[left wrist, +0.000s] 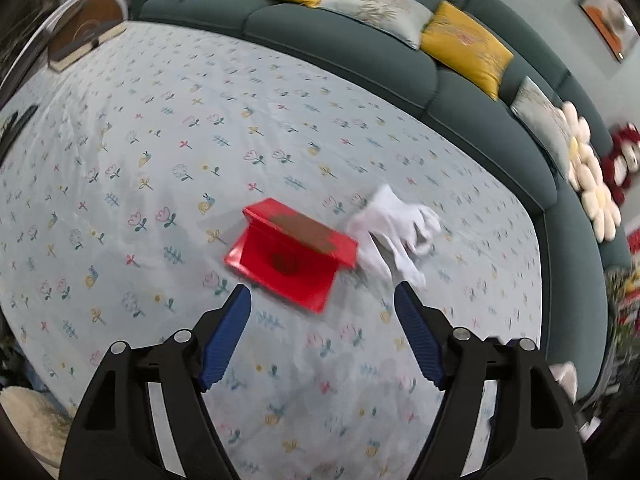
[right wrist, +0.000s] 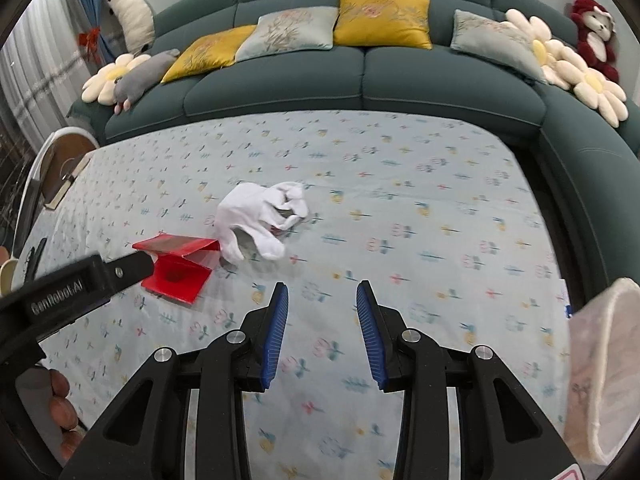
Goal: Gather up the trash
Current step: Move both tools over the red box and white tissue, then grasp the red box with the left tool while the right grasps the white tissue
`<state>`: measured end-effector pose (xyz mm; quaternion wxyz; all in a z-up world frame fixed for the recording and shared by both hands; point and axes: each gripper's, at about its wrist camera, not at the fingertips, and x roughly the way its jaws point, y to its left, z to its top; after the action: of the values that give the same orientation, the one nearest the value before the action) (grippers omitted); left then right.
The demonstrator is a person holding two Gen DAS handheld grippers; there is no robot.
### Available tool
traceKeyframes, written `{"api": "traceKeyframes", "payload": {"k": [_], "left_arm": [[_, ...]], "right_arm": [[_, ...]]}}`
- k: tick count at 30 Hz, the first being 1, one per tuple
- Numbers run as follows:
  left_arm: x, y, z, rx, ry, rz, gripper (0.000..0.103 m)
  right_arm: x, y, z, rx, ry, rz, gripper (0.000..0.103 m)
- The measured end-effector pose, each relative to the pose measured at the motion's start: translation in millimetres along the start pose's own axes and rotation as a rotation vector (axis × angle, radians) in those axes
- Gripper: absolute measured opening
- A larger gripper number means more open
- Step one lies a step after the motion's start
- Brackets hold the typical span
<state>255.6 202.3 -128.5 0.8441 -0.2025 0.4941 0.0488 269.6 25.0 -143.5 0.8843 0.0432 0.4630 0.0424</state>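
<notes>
"GenRobot.AI" stands in raised letters on the black left tongs, whose tip reaches the red folded carton.

Floral tablecloth, red box, white glove

Folded card box lies on the table cloth, crumpled glove just beside it to the right and a little farther back, edges near touching. Sofa wraps the table's far side and right side, cushions in a row along its back, soft toys at both ends; a bin stands at the near right edge. Left gripper hangs over the cloth just short of the box, right gripper to its right, short of the glove, nothing between either pair of jaws
</notes>
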Motion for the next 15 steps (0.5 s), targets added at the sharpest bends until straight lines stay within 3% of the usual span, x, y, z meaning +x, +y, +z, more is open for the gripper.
{"api": "traceKeyframes", "payload": {"k": [8, 11, 15], "left_arm": [[37.8, 7.6, 28.1, -0.055, 0.051, 0.036, 0.070], [53.1, 13.8, 30.7, -0.087, 0.082, 0.040, 0.068], [64.7, 14.8, 27.0, -0.076, 0.102, 0.029, 0.055]], "right_arm": [[42.5, 16.7, 23.4, -0.006, 0.038, 0.032, 0.035], [59.4, 23.9, 30.1, -0.022, 0.053, 0.031, 0.041], [77.2, 30.2, 32.7, -0.031, 0.078, 0.044, 0.041]]}}
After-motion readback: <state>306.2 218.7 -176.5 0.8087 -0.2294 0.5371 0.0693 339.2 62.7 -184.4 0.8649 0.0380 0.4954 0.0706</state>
